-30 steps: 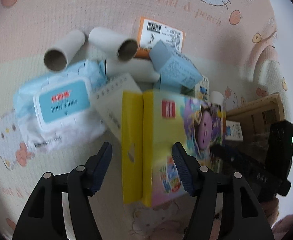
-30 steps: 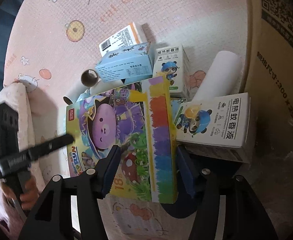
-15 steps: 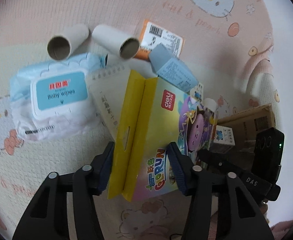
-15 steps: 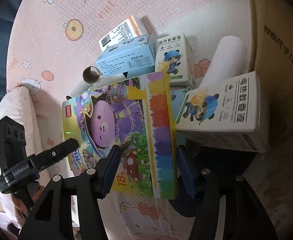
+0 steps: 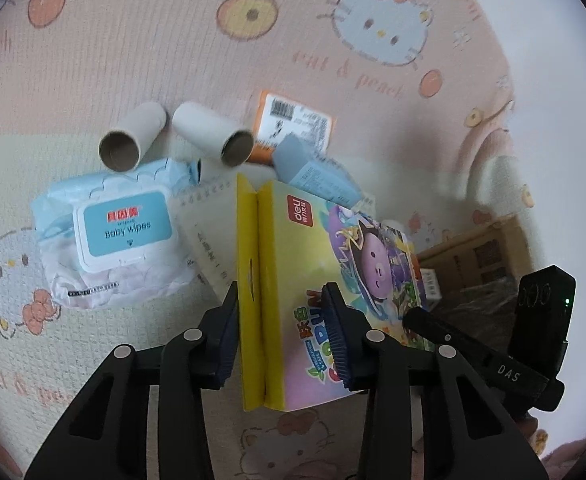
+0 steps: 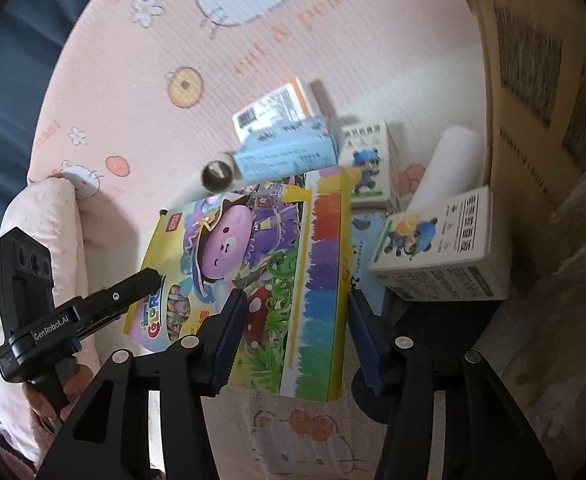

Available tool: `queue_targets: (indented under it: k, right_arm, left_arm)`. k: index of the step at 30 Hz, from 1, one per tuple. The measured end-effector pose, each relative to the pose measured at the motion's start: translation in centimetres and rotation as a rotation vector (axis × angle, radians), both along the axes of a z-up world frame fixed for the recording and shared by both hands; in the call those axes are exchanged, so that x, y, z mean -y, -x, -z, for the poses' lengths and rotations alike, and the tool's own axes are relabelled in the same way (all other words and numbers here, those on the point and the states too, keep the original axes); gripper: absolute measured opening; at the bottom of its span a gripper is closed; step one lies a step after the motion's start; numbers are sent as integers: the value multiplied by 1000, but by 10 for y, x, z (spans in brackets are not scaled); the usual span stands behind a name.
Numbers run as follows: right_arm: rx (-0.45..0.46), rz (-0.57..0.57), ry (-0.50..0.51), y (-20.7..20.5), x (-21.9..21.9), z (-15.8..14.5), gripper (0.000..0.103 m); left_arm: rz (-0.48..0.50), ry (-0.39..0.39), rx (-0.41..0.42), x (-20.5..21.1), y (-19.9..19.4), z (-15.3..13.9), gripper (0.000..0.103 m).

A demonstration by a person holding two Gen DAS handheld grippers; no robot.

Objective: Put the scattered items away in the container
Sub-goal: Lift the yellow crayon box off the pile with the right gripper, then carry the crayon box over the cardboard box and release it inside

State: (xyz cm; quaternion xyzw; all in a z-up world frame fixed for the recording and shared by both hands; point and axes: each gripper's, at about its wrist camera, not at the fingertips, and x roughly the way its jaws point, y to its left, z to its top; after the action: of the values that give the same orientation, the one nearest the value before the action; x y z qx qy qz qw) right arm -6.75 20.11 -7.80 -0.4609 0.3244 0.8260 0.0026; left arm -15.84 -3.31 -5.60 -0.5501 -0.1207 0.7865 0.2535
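Pink cartoon play mat [image 5: 141,60] underfoot. We have both grippers, left gripper [image 5: 283,334] and right gripper [image 6: 297,336], just closing onto the crayon box [image 5: 289,280], clamped at opposite ends. Lifting is in hand; next we carry it level into the cardboard carton [image 6: 533,92].

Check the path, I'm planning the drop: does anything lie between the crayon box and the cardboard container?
Yes: a bear-print carton and a white roll lie between the crayon box and the cardboard container, beside its wall.
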Motion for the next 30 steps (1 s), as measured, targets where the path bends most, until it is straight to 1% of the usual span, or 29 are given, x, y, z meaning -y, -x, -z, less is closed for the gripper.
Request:
queue_targets:
  k: [6,11,12,16,19,21,25,27,30]
  right_arm:
    - [-85,37,-85,-15,-1,-49,49]
    - [-165,108,-124,-38,-17,-91,49]
    - [-183,126,-135,-45,-21,-100,49]
    - [-238,214,-158,-77,-43,-131,49]
    - [-250,287,-163,-102,-64,-142,49]
    - [-239,345,-166,-120,-80,-147,49]
    - [-209,474,-184,-163,-113,-150,49]
    - [-182,513,-186,-179,-125,-149,49]
    - [-129,582,-189,-202,-139,-146,49]
  left_arm:
    - [22,-68,-63,-7,-2,-36,42]
    - [77,-124,-165,-31,-9,-78,42]
    - [97,-139,-186,-39,-10,-89,42]
    - [165,-178,-232,-72,-14,-113,42]
    - [213,-208,-240,-108,-18,-124,42]
    - [267,-216,-255,-140,-22,-127,42]
    - [391,-235,-218,-196,-28,-123,42]
    - [445,-249,-172,-223,-30,-116,42]
    - [494,-276,-91,-261,-33,-103,42]
